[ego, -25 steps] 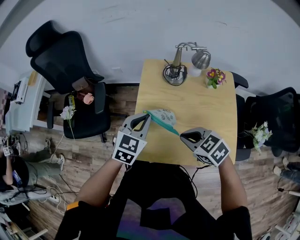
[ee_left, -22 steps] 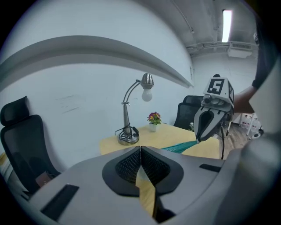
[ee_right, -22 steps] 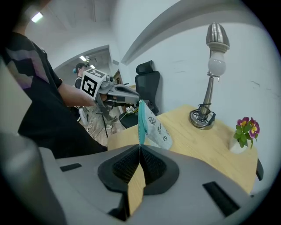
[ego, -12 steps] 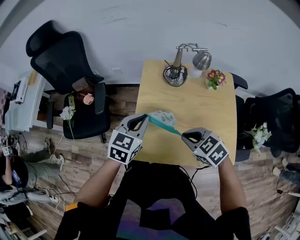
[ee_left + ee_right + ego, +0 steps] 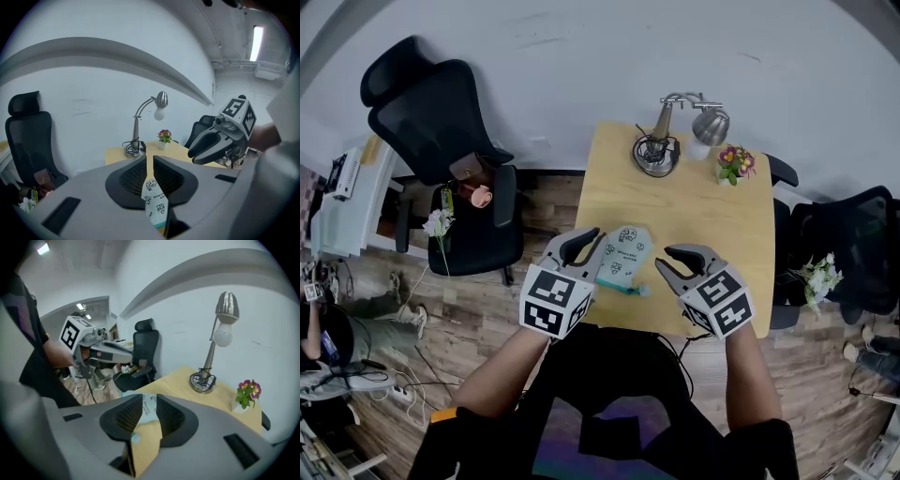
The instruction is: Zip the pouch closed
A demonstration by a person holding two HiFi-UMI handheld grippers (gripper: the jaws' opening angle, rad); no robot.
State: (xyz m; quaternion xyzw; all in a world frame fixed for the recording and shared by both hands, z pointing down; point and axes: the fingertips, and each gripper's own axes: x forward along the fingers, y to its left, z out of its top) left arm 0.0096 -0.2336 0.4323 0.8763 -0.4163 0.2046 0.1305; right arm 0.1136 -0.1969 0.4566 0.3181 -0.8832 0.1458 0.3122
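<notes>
The pale green printed pouch [image 5: 625, 255] with a teal zipper edge lies flat on the wooden table [image 5: 712, 216], near its front edge. My left gripper [image 5: 586, 242] hovers just left of it, and its jaws have just been opening. In the left gripper view the pouch [image 5: 154, 199] shows below the narrow gap of that gripper [image 5: 150, 159], untouched by the pads. My right gripper [image 5: 666, 260] hangs to the pouch's right; its jaws have just been opening too and stand wide. From the right gripper [image 5: 149, 399] the pouch [image 5: 149, 411] lies beyond the fingertips.
A silver desk lamp [image 5: 661, 141] and a small pot of flowers [image 5: 733, 159] stand at the table's far edge. One black office chair [image 5: 441, 122] is at the left and another [image 5: 853, 244] at the right. A person [image 5: 328, 337] sits on the floor far left.
The pouch was stretched taut between both shut grippers. Both have let go and risen a little, and the pouch now lies on the table.
</notes>
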